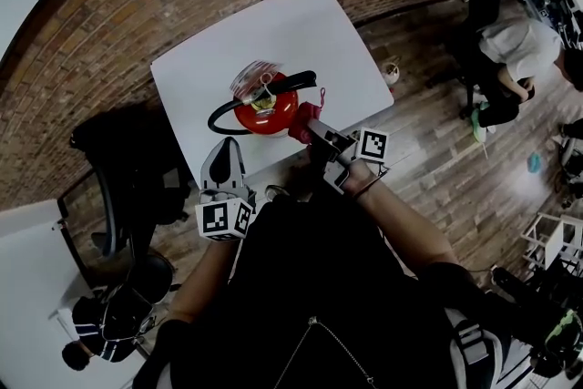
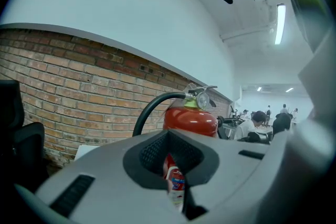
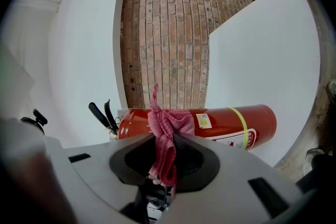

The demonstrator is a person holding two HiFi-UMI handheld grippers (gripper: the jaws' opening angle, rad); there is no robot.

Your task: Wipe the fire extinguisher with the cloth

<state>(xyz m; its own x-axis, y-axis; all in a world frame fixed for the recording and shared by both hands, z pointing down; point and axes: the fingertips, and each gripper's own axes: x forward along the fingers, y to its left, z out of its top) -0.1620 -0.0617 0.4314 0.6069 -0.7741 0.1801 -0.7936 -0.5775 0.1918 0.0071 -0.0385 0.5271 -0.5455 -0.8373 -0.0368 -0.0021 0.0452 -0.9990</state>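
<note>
Fire extinguisher (image 1: pixel 266 112): found upright on the white table (image 1: pixel 319 32), near its front edge; a black hose (image 1: pixel 219 112) is curved round its left side.
Cloth (image 3: pixel 164 131): red-pink, bunched, held against the upper right side of the extinguisher.
Right gripper (image 1: pixel 316 132): jaws are clamped on the cloth, a tuft of which is left standing above them.
Left gripper (image 1: pixel 225 161): jaws are closed together with nothing held; it is pointed at the extinguisher from the front left and kept apart from it.
Background: a brick wall (image 2: pixel 79 92) is seen behind the table.
</note>
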